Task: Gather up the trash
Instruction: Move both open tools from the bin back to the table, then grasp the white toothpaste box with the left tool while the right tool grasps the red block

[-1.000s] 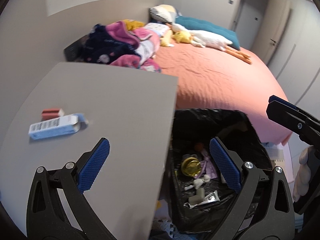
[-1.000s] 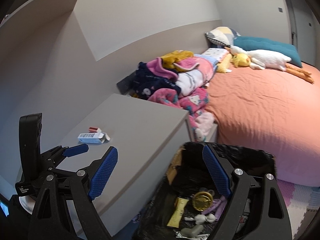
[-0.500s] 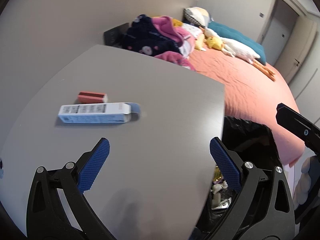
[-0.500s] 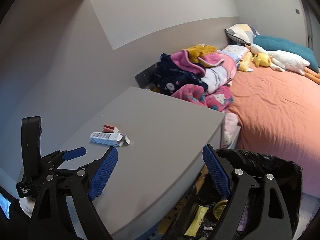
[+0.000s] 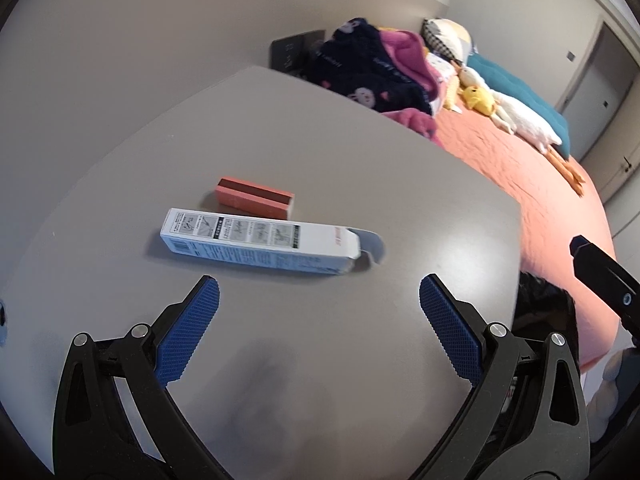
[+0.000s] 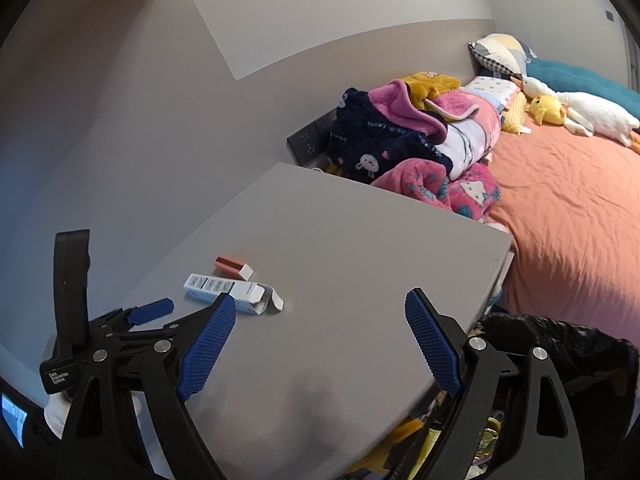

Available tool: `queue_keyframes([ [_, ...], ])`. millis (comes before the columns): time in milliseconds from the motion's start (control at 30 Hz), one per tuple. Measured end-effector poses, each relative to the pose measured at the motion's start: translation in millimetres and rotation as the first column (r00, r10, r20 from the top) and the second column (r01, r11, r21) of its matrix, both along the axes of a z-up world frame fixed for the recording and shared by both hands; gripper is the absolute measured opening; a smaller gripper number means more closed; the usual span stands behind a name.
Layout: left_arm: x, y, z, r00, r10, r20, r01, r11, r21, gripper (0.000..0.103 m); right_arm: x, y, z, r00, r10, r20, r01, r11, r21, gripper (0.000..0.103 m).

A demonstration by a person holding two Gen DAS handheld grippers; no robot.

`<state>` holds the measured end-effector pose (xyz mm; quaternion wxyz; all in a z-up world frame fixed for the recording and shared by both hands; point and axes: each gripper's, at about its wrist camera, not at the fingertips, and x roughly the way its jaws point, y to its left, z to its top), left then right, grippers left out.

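Two pieces remain on the table (image 5: 360, 360) — a white box (image 5: 256, 242) and a pink box (image 5: 256, 197) just behind it. Both grippers, left (image 5: 319, 305) and right (image 6: 320, 314), gape empty; the bin (image 6: 560, 344) already holds trash.

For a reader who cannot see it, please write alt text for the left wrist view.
The open left gripper hovers over a grey table, facing a long white carton with its end flap open. A small pink box lies just behind the carton, and a bed with an orange sheet is at right.

Matt grey tabletop (image 5: 320, 152), printed cardboard carton (image 5: 256, 242); fleecy blankets (image 6: 404, 136), black plastic bin liner (image 6: 560, 344)
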<state>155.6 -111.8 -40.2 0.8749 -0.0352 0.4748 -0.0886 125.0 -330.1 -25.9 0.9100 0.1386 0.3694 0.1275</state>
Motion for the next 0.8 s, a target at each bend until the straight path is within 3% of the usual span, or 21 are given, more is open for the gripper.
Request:
queue_keyframes([
  [367,44,17,-22,0.992,0.11,-0.069,-0.111,0.994,-0.016,0.096,33,20,-12,1.0,0.015,-0.016,-0.014,1.0,0.004,0.087],
  [633,65,18,-38,0.982,0.152,-0.108,-0.147,0.988,0.057,0.096,50,31,-18,0.999,0.022,-0.032,-0.022,1.0,0.009,0.087],
  [800,66,30,-41,0.979,0.169,-0.116,-0.167,0.986,0.027,0.096,60,44,-21,0.998,0.048,-0.04,-0.048,0.999,-0.001,0.087],
])
